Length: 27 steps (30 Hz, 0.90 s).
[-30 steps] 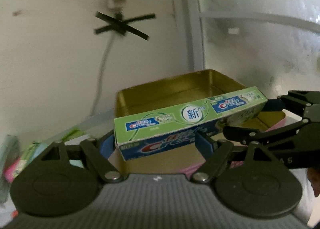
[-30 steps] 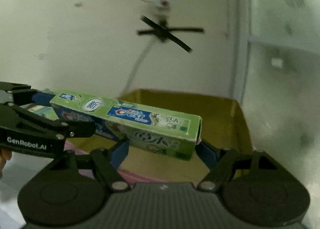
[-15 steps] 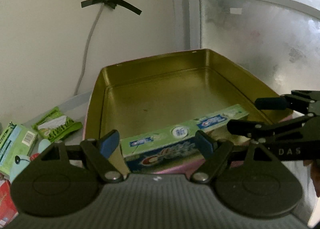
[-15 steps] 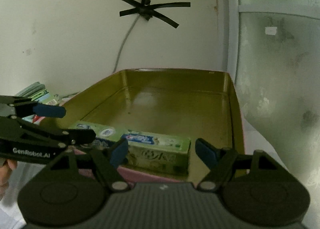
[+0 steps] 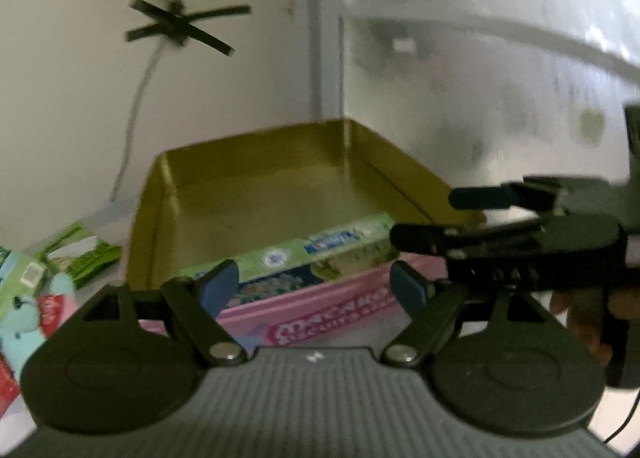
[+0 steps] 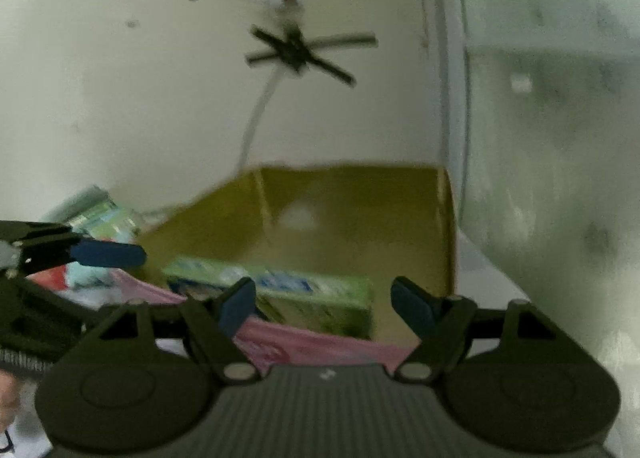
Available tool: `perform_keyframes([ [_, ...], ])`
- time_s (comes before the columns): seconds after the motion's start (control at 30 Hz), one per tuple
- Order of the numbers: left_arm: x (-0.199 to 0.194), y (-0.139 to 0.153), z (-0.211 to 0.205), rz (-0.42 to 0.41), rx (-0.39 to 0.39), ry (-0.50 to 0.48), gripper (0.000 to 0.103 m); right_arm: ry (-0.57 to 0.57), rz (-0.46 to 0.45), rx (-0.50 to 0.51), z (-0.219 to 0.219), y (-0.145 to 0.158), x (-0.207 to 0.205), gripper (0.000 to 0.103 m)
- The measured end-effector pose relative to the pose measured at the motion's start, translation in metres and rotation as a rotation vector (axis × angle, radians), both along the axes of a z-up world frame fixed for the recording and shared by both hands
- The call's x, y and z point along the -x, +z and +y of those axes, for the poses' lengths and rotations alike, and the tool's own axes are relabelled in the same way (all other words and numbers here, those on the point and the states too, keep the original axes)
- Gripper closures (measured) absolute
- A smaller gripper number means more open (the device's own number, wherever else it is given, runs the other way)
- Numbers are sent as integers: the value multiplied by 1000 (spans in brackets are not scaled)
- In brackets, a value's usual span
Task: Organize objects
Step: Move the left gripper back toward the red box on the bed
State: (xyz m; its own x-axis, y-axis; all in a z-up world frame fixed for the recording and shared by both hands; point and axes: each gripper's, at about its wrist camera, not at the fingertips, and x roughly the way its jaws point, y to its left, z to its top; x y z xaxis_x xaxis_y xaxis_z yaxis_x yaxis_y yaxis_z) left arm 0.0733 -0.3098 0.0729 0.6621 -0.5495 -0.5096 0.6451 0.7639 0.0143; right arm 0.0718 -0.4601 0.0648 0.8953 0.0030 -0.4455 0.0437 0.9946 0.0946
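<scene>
A green and blue toothpaste box (image 5: 312, 254) lies inside the gold tin tray (image 5: 256, 186) along its near wall, and shows in the right wrist view (image 6: 296, 290) too. The tray (image 6: 360, 210) has a pink outer side. My left gripper (image 5: 316, 284) is open and empty, just in front of the tray's near edge. My right gripper (image 6: 324, 302) is open and empty, also just short of the tray. Each gripper shows in the other's view, the right one (image 5: 480, 214) at the tray's right corner.
The tray sits in a corner between a cream wall with a taped cable (image 5: 176, 26) and a frosted panel (image 5: 500, 70). Green packets (image 5: 80, 254), a small box and a blue toy (image 5: 28, 310) lie left of the tray.
Both grippers held the toothpaste box above the tray, lowered it in, opened and let go. They have now drawn back from the tray a little.
</scene>
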Motion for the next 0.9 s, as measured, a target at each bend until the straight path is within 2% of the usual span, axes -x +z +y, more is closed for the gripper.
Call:
perform_keyframes([
  [0.13,6,12,32,-26,39,63,19,21,-71,15,25,11,3,23],
  [0.33,17,10,91,-30,36,174,18,79,-128,-33,66,9,6,23],
  [0.53,12,-4,143,-3,10,295,18,180,-124,10,122,6,4,22],
  [0.7,3,-17,189,35,16,405,18,269,-99,27,164,7,-6,22],
  [0.9,-1,-35,250,43,9,546,18,376,-51,65,217,-2,-23,23],
])
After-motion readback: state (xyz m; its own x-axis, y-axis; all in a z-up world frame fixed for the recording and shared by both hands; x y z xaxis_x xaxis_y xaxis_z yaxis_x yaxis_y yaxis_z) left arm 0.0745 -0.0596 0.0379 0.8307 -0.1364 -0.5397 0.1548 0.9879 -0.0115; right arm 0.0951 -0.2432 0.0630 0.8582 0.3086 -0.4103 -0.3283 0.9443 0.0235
